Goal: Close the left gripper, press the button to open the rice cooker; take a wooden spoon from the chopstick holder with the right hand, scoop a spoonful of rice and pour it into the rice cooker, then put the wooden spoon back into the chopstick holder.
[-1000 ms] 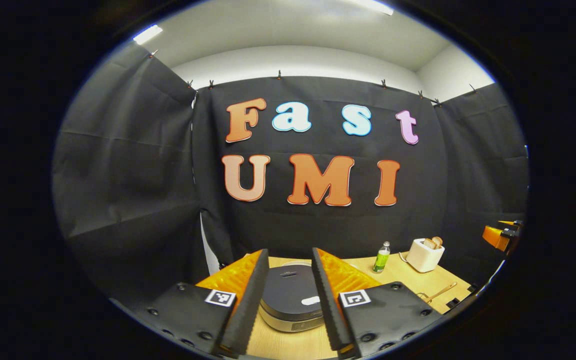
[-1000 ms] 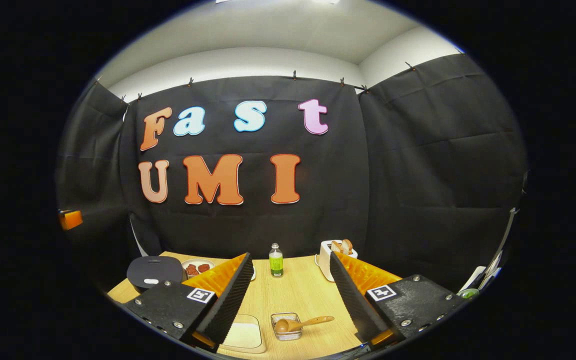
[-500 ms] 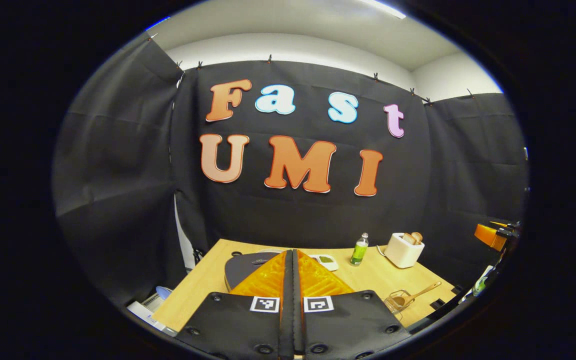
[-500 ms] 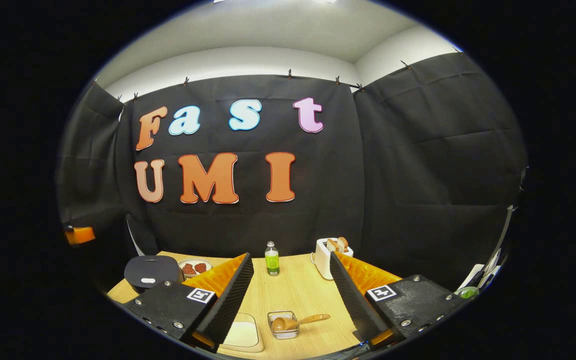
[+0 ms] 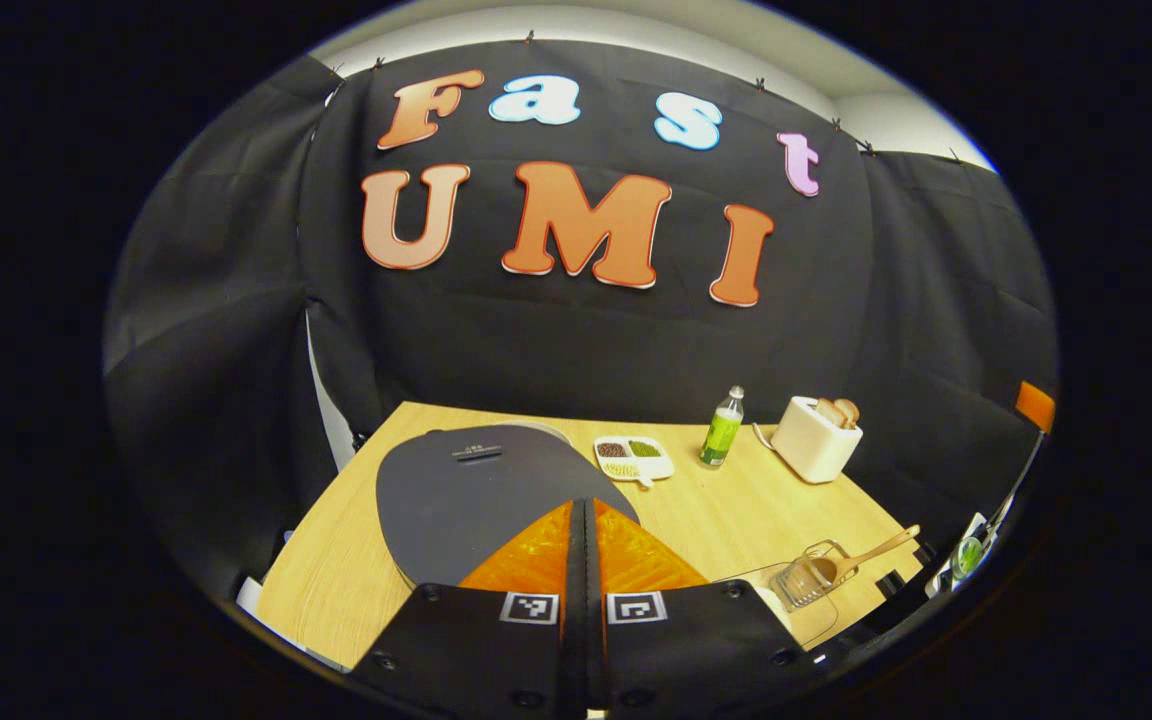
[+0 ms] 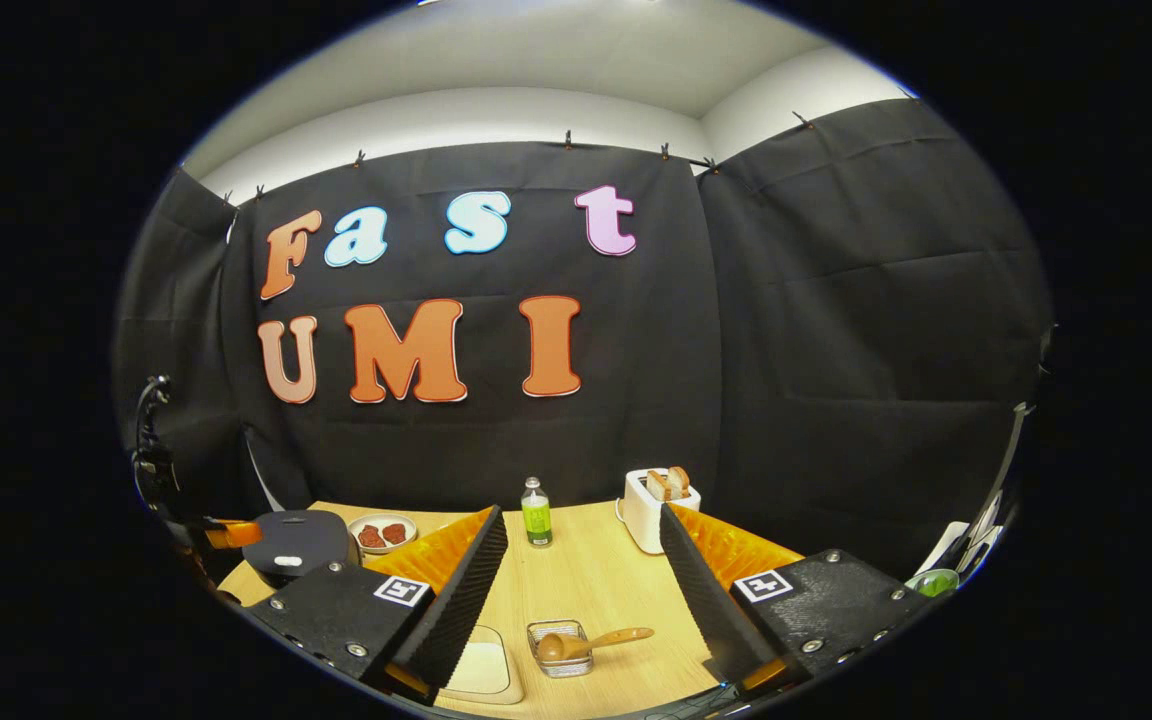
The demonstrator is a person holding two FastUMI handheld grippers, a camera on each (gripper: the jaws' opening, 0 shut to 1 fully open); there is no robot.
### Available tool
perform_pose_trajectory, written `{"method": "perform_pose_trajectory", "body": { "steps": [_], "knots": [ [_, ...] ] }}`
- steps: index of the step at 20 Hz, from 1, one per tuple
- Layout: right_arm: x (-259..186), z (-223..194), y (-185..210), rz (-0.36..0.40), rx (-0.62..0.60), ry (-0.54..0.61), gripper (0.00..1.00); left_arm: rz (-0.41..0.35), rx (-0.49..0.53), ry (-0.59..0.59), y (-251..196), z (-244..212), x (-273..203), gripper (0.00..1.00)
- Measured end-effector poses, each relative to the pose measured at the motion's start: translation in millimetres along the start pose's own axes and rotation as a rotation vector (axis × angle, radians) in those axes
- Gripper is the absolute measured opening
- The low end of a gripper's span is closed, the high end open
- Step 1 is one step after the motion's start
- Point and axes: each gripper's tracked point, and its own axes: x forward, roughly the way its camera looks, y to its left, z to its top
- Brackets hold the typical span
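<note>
The dark-lidded rice cooker [image 5: 466, 490] sits shut at the table's left end. My left gripper [image 5: 581, 508] is shut on nothing, its tips over the lid's near edge and hiding the button. In the right gripper view, the cooker [image 6: 296, 540] shows its white button [image 6: 286, 561], with the left gripper [image 6: 229, 533] just beside it. The wooden spoon [image 6: 591, 641] lies in the wire chopstick holder [image 6: 558, 650], bowl down, handle pointing right. A clear tray of rice [image 6: 486, 668] is left of it. My right gripper [image 6: 581, 520] hangs open above the table, back from the holder.
A green bottle [image 6: 536, 512] and a white toaster [image 6: 658, 497] with bread stand at the back of the wooden table [image 6: 586, 580]. A small dish [image 6: 381, 533] of red food sits by the cooker. The holder [image 5: 808, 580] with its spoon [image 5: 871, 550] sits near the table's right front edge.
The left gripper's fingers went from open to shut, and it then rose and tipped down over the cooker lid. The right gripper has barely drifted.
</note>
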Motion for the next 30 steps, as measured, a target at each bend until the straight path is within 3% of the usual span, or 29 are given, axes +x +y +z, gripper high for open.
{"method": "perform_pose_trajectory", "body": {
  "steps": [3,9,12,13,15,17,20,21,22,27,28,30],
  "knots": [
    [1.8,-2.1,-9.6,-0.015,0.004,0.01,0.95,0.033,-0.011,0.092,13.3,-32.1,22.9,0.04],
    [9.7,-5.8,-18.2,-0.028,-0.004,0.022,0.95,0.053,0.013,0.127,14.6,-50.4,36.5,0.04],
    [15.0,-17.3,-16.5,-0.023,-0.007,0.041,0.95,0.016,0.052,0.229,14.5,-59.3,39.3,0.05],
    [16.2,-22.4,-15.8,-0.018,-0.012,0.052,0.95,-0.006,0.032,0.271,14.3,-61.9,37.6,0.0],
    [16.6,-30.9,-17.1,-0.017,-0.015,0.068,0.95,-0.055,-0.054,0.269,13.4,-58.7,39.6,0.05],
    [16.9,-35.6,-16.6,-0.006,-0.01,0.082,0.95,-0.068,-0.15,0.217,14.9,-53.2,36.7,0.05],
    [15.9,-31.4,-20.2,-0.001,-0.033,0.071,0.95,-0.012,-0.131,0.172,20.0,-48.7,34.3,0.04],
    [14.9,-27.6,-20.9,-0.001,-0.034,0.061,0.95,0.003,-0.109,0.179,17.4,-43.7,27.1,0.0],
    [12.8,-26.3,-21.9,0.0,-0.029,0.055,0.95,0.015,-0.083,0.158,17.2,-31.9,15.3,0.04],
    [7.4,-21.1,-22.2,0.022,-0.049,0.008,0.95,0.097,-0.024,-0.127,32.4,87.9,-47.7,0.04],
    [7.2,-18.3,-24.2,0.022,-0.066,-0.01,0.91,0.12,-0.028,-0.173,36.8,100.2,-62.4,0.04],
    [7.7,-13.3,-23.9,0.029,-0.079,-0.038,0.95,0.141,-0.027,-0.252,40.9,122.3,-89.2,0.04]
  ]
}}
